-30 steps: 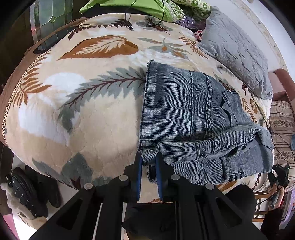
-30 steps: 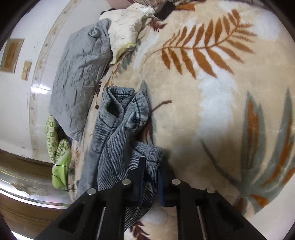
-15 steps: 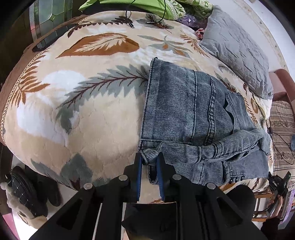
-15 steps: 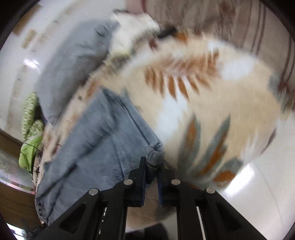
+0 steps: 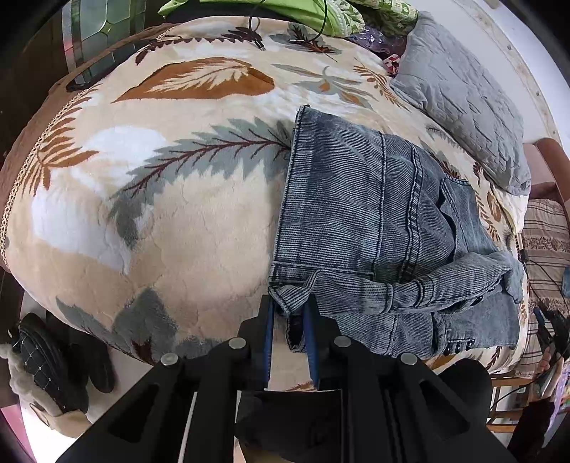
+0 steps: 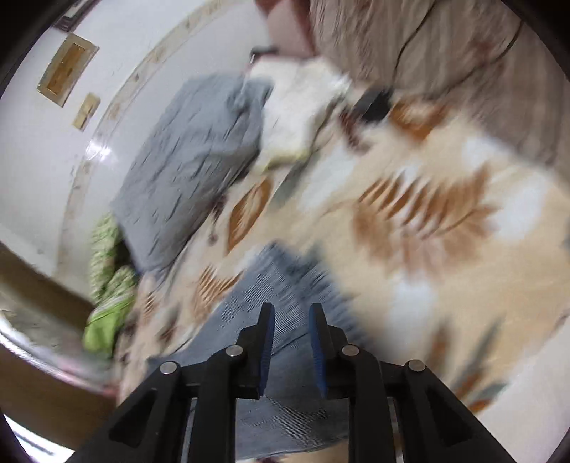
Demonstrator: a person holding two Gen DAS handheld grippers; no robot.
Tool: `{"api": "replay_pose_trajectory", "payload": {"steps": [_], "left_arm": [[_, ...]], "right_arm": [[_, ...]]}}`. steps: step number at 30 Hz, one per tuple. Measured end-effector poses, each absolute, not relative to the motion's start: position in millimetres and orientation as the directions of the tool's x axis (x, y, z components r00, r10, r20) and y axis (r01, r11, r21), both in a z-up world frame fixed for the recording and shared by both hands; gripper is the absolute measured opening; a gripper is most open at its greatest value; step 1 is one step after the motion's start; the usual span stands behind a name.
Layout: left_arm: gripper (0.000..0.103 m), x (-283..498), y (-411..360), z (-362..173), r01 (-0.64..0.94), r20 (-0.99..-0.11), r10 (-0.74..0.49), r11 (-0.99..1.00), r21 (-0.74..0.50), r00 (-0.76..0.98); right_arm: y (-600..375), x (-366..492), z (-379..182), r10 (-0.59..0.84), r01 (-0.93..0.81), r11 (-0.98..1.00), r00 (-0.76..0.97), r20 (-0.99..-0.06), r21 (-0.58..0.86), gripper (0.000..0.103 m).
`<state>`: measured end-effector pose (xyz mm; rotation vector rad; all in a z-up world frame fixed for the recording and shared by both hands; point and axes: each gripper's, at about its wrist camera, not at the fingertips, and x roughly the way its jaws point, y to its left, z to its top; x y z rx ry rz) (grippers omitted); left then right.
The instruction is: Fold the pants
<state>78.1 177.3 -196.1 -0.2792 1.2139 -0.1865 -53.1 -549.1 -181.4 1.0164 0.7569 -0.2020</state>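
Grey-blue denim pants (image 5: 374,220) lie partly folded on the leaf-patterned blanket (image 5: 160,213), with a bunched strip along the near edge. My left gripper (image 5: 289,313) is shut on the pants' near left corner at the bed's edge. In the blurred right wrist view the pants (image 6: 270,302) lie under my right gripper (image 6: 291,317), whose jaws stand apart with no cloth between them.
A grey quilted pillow (image 5: 463,99) lies at the far right of the bed, also in the right wrist view (image 6: 192,160). Green bedding (image 5: 285,10) is at the head. Black slippers (image 5: 46,363) sit on the floor at left. A striped cloth (image 5: 545,228) lies at right.
My right gripper has let go of the pants' edge, opened and swung upward, blurring its view. The pants now lie flatter. My left gripper still holds its corner.
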Motion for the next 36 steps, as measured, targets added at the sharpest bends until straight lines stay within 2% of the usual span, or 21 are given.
{"api": "replay_pose_trajectory", "payload": {"steps": [5,10,13,14,15,16,17,22,26,29,31,33,36], "left_arm": [[0.018,78.5,177.1,-195.7,-0.015,-0.896,-0.288,0.95,-0.311,0.338],[0.018,78.5,178.8,-196.7,-0.022,-0.893,-0.293,0.947,-0.32,0.342],[0.018,78.2,178.1,-196.4,-0.019,-0.893,-0.29,0.949,-0.316,0.343],[0.018,78.1,178.0,-196.4,-0.018,-0.893,-0.29,0.949,-0.315,0.344],[0.018,78.6,177.7,-196.5,-0.018,-0.893,-0.291,0.949,-0.316,0.344],[0.018,78.8,177.9,-196.6,-0.018,-0.893,-0.292,0.948,-0.317,0.343],[0.018,79.4,177.1,-196.5,-0.019,-0.893,-0.291,0.948,-0.316,0.343],[0.018,79.0,175.0,-195.6,-0.022,-0.895,-0.284,0.95,-0.31,0.345],[0.018,77.5,176.3,-196.2,-0.03,-0.892,-0.29,0.947,-0.32,0.347],[0.018,77.4,176.6,-196.5,-0.028,-0.893,-0.288,0.948,-0.317,0.346],[0.018,78.3,177.0,-196.2,-0.027,-0.893,-0.287,0.949,-0.316,0.345],[0.018,78.9,177.1,-195.6,-0.028,-0.893,-0.289,0.948,-0.317,0.344],[0.018,78.8,177.4,-195.6,-0.029,-0.892,-0.293,0.946,-0.322,0.344]], "right_arm": [[-546.1,-24.0,-214.2,0.206,0.523,0.502,0.702,-0.682,0.689,0.022],[-547.6,-20.1,-224.0,0.194,0.55,0.506,0.678,-0.709,0.665,0.023],[-546.1,-29.9,-224.0,0.2,0.543,0.485,0.694,-0.691,0.685,0.025],[-545.7,-36.5,-225.5,0.211,0.536,0.458,0.709,-0.673,0.709,0.029],[-544.6,-42.0,-227.0,0.219,0.533,0.435,0.719,-0.66,0.726,0.042],[-543.2,-47.1,-228.6,0.22,0.531,0.414,0.729,-0.648,0.739,0.064],[-541.2,-51.8,-229.3,0.211,0.528,0.395,0.745,-0.633,0.752,0.071],[-539.7,-41.4,-235.4,0.247,0.478,0.312,0.793,-0.556,0.821,0.072],[-537.6,-24.7,-252.5,0.275,0.527,0.232,0.771,-0.575,0.818,0.066],[-540.3,-24.4,-256.0,0.235,0.533,0.181,0.793,-0.563,0.827,0.056],[-541.8,-21.7,-258.2,0.223,0.531,0.184,0.797,-0.562,0.827,0.028],[-541.4,-19.0,-259.6,0.226,0.525,0.181,0.801,-0.554,0.832,0.018],[-540.7,-23.5,-244.7,0.186,0.5,0.224,0.821,-0.54,0.837,0.014]]}}
